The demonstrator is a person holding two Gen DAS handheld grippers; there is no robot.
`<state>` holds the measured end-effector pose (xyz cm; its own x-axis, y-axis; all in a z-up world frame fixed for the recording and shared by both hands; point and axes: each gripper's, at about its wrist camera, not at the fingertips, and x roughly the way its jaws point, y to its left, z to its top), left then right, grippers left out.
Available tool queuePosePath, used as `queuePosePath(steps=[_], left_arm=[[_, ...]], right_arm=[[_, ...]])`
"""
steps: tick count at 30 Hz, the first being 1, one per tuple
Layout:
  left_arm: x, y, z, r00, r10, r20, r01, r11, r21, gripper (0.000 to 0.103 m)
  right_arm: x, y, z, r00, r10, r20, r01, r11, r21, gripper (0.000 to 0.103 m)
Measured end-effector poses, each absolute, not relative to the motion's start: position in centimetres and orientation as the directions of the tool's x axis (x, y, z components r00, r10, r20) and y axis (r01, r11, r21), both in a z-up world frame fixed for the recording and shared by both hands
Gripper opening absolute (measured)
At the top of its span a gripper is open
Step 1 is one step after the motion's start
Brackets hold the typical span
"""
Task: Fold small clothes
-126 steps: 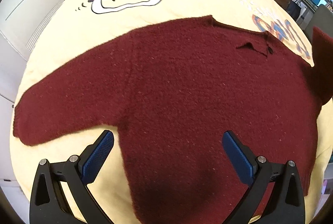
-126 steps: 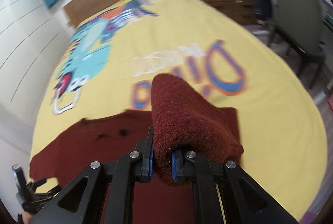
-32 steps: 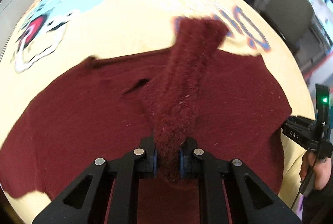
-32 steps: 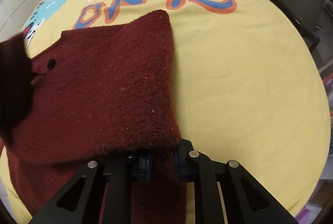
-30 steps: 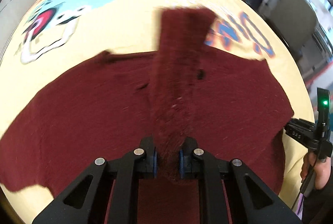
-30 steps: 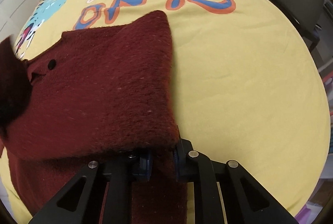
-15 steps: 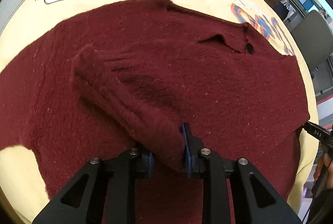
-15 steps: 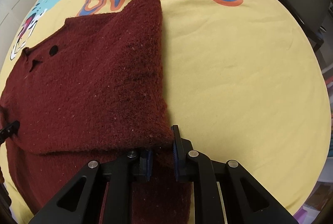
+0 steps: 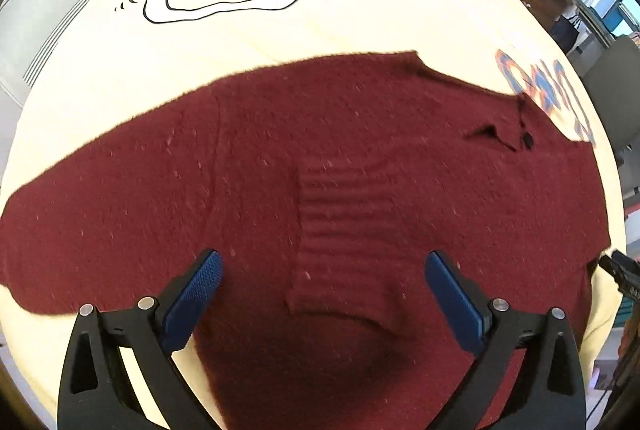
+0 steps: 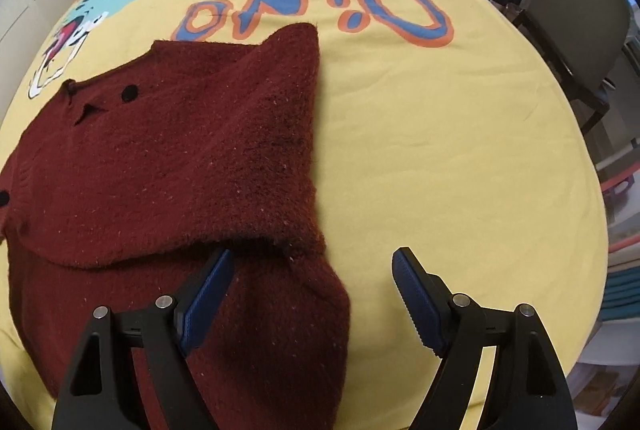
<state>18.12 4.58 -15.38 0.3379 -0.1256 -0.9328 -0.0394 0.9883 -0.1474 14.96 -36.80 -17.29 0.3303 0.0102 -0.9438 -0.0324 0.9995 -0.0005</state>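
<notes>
Dark red sweater (image 9: 360, 158) lies flat on yellow bedsheet (image 10: 440, 150) with both sleeves folded in over the body. Left gripper (image 9: 322, 294) jaws opening, spread wide above the ribbed cuff (image 9: 340, 214), pads clear of the knit. Right gripper (image 10: 308, 282) jaws opening too, over the folded right sleeve (image 10: 256, 134) edge, gripping nothing. Grey chair (image 10: 580, 18) beside the bed.

Dark red sweater (image 9: 320, 158) on yellow, probably dinosaur-printed, bedspread (image 10: 440, 134).
</notes>
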Motion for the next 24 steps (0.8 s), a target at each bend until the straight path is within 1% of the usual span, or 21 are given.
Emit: queuePosePath(steps=[5, 8, 10, 12, 14, 15, 16, 17, 20, 24], left_arm=[[20.3, 4.5, -18.0, 0.264, -0.157, -0.952, -0.056, 0.983, -0.177, 0.100], [20.9, 3.9, -20.1, 0.224, -0.127, -0.966, -0.071, 0.987, -0.146, 0.099], [20.7, 3.2, -20.4, 0.223, -0.103, -0.969, -0.055, 0.991, -0.118, 0.099], [20.6, 2.7, -20.2, 0.226, -0.118, -0.967, -0.037, 0.991, -0.129, 0.081], [20.3, 2.4, -19.5, 0.244, -0.142, -0.959, -0.016, 0.988, -0.151, 0.045], [20.1, 2.4, -19.1, 0.252, -0.145, -0.957, -0.006, 0.989, -0.151, 0.035], [19.9, 2.2, -18.8, 0.258, -0.164, -0.952, 0.016, 0.986, -0.166, 0.014], [19.6, 2.0, -18.6, 0.257, -0.200, -0.946, 0.049, 0.980, -0.194, 0.012], [18.9, 1.9, -17.7, 0.279, -0.185, -0.942, 0.093, 0.982, -0.165, 0.011], [18.5, 3.3, -15.1, 0.344, -0.237, -0.909, 0.067, 0.971, -0.228, 0.010]], right_arm=[[14.5, -36.8, -17.6, 0.313, -0.003, -0.950, -0.037, 0.999, -0.015, 0.082], [14.0, -37.1, -17.8, 0.301, -0.007, -0.954, -0.037, 0.999, -0.019, 0.082], [13.5, -37.5, -17.9, 0.296, -0.012, -0.955, -0.034, 0.999, -0.023, 0.082], [13.2, -37.9, -17.9, 0.294, -0.021, -0.955, -0.024, 0.999, -0.029, 0.082], [13.2, -38.5, -18.0, 0.292, -0.032, -0.956, -0.004, 0.999, -0.034, 0.082], [13.4, -38.7, -18.0, 0.292, -0.034, -0.956, 0.004, 0.999, -0.034, 0.082], [13.4, -39.0, -17.9, 0.293, -0.035, -0.955, 0.017, 0.999, -0.031, 0.082], [13.6, -39.2, -17.8, 0.295, -0.033, -0.955, 0.026, 0.999, -0.026, 0.082], [14.0, -39.4, -17.2, 0.307, -0.015, -0.951, 0.037, 0.999, -0.004, 0.082], [15.3, -39.1, -15.8, 0.338, 0.013, -0.941, 0.032, 0.999, 0.025, 0.082]])
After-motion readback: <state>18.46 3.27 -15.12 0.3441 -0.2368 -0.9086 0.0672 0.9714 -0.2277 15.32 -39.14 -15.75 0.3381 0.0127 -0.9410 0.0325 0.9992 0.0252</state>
